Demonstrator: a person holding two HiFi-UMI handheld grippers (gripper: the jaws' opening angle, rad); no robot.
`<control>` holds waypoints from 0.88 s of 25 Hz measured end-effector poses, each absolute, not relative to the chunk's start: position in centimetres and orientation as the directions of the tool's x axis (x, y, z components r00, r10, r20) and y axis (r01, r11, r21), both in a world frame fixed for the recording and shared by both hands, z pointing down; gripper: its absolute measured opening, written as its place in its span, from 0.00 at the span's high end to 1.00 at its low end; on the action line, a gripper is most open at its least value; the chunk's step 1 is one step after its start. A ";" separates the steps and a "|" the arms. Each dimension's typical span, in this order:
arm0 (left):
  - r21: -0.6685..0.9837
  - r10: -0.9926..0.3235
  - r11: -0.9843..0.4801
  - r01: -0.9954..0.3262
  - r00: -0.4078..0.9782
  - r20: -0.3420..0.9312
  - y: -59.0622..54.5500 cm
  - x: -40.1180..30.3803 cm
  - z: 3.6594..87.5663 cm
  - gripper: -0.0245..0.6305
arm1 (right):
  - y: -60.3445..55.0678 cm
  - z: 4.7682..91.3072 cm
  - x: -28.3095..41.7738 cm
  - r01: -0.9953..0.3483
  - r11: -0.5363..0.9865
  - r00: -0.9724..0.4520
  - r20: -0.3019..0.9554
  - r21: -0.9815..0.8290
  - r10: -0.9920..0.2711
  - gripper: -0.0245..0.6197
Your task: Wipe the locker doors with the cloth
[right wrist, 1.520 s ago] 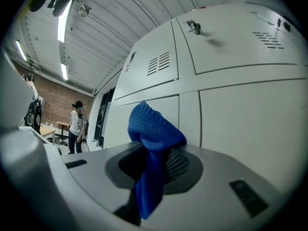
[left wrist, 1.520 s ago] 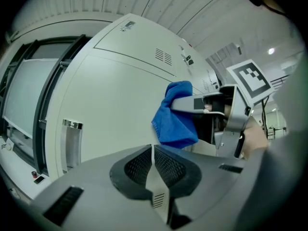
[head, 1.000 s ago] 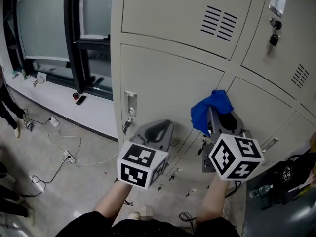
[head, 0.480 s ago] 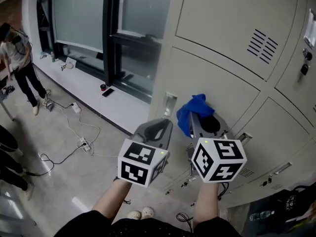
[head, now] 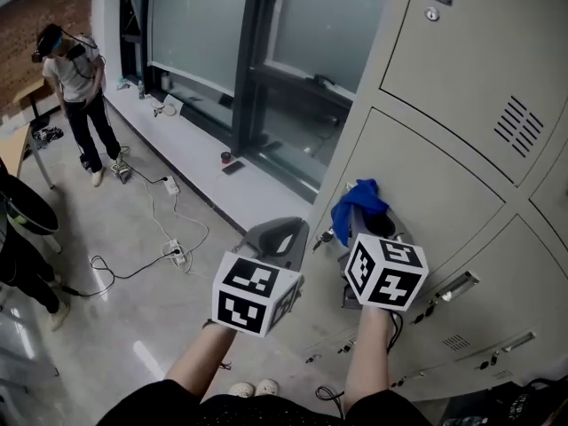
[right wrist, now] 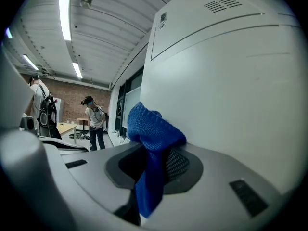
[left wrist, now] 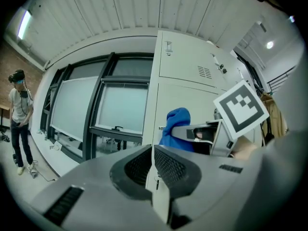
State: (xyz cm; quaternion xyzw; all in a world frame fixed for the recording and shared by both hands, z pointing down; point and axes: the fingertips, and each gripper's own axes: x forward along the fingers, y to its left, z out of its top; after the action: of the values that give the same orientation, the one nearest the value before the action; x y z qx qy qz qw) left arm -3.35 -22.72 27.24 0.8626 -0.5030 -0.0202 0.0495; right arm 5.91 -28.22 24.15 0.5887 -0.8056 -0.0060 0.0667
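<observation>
**Blue cloth held up to the locker door**

The grey lockers (head: 444,149) fill the right side of the head view. A big dark window (head: 213,34) is to their left. The floor (head: 98,327) is below.

Only the head view shows the white cables (head: 169,238) lying on the floor. A person (head: 78,78) stands far off, near the top left corner. The right gripper view shows that person too, and a brick wall (right wrist: 62,107) and long ceiling lights (right wrist: 65,4) that the head view does not.

The right gripper (head: 374,231) is squeezed tight on the blue cloth (head: 358,201). Its own view shows the cloth pinched between the jaws and bunched up above them. The cloth is up against a locker door, near the door's left edge.

The left gripper (head: 280,234) is just left of the lockers. Its own view shows its jaws pressed together with nothing in them. That view also sees the right gripper and the cloth from the side.
</observation>
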 end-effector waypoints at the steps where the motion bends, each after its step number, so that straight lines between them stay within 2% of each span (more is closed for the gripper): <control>1: 0.104 -0.872 -0.486 -0.868 0.490 0.014 -22.8 -3.5 27.2 0.95 | -28.2 24.1 5.9 -0.948 0.308 -0.300 0.097 0.085 -0.949 0.84; 11: 0.099 -0.849 -0.526 -0.845 0.529 0.010 -23.3 -1.6 27.1 0.95 | -27.7 24.1 6.7 -0.949 0.306 -0.298 0.095 0.077 -0.950 0.84; 22: 0.112 -0.766 -0.638 -0.762 0.643 0.012 -23.1 3.4 27.4 0.95 | -25.2 23.8 11.1 -0.974 0.213 -0.207 0.077 0.081 -0.975 0.84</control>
State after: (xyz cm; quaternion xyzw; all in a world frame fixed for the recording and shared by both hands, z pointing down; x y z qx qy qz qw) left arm 3.44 -23.14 27.42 0.9049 -0.4219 -0.0183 0.0533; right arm 11.07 -25.17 23.81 0.6272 -0.7769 -0.0073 0.0556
